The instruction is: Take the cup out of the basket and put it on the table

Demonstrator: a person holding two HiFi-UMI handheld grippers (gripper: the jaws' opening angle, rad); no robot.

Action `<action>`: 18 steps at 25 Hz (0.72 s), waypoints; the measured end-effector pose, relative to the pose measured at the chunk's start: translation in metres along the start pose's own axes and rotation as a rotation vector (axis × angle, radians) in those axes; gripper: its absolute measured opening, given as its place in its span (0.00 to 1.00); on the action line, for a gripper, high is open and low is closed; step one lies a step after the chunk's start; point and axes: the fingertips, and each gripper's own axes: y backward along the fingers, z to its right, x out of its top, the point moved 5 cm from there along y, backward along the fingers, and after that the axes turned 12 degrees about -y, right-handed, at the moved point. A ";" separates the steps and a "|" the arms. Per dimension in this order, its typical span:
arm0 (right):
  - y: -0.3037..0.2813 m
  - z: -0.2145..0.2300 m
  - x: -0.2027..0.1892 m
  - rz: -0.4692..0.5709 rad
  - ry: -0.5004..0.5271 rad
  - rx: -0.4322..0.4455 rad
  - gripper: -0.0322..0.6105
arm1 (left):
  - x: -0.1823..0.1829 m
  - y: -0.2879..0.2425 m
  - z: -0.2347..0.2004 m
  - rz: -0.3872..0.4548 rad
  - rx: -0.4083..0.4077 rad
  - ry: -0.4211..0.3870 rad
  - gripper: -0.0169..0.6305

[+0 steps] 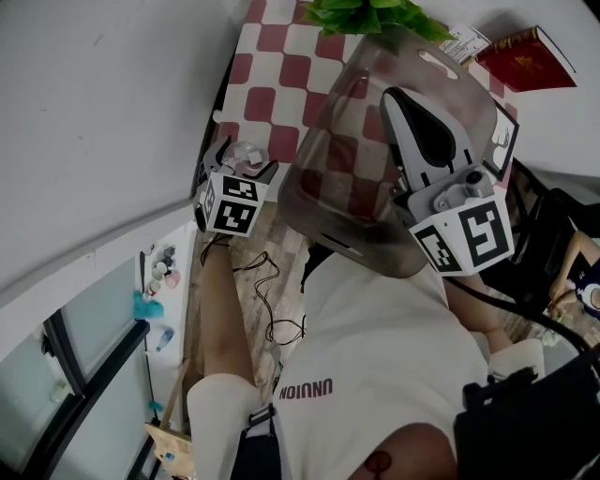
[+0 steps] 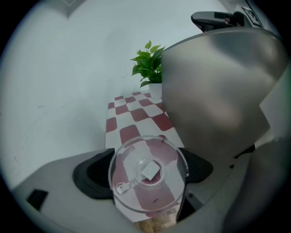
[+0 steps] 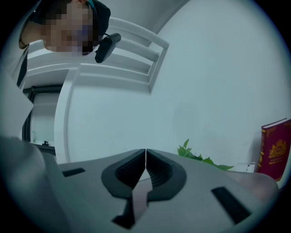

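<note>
Left gripper (image 2: 145, 169): jaws held apart by a clear round plastic cup (image 2: 148, 191). One dark pad presses each side of the cup, which sits squarely between them. The left gripper view looks straight along the cup's axis, and a small white square shows at its centre.

Head view: the cup (image 1: 246, 156) is in the air, clear of the basket and to its left. It is over the left edge of the red-and-white chequered table (image 1: 267, 37), towards the near left corner. It is not resting on the table.

Right gripper (image 3: 145, 157): jaws closed pad to pad on what appears to be a thin edge of the translucent grey-brown plastic basket (image 1: 347, 159). A brownish strip shows in the gap below the pads. This gripper holds the basket raised above the table, near the camera, and the basket fills the right of the left gripper view.

Far edge of the table: a green leafy plant (image 1: 375, 13) in a white pot. To its right, a dark red book (image 1: 525, 58) stands against the white wall.
</note>
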 end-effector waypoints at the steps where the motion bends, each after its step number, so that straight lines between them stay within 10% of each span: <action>1: 0.000 0.000 0.000 0.000 0.000 -0.001 0.08 | -0.001 0.000 0.000 -0.002 -0.002 0.000 0.71; 18: 0.001 0.001 0.000 0.003 -0.001 -0.013 0.08 | -0.001 -0.007 0.004 -0.023 -0.006 -0.025 0.71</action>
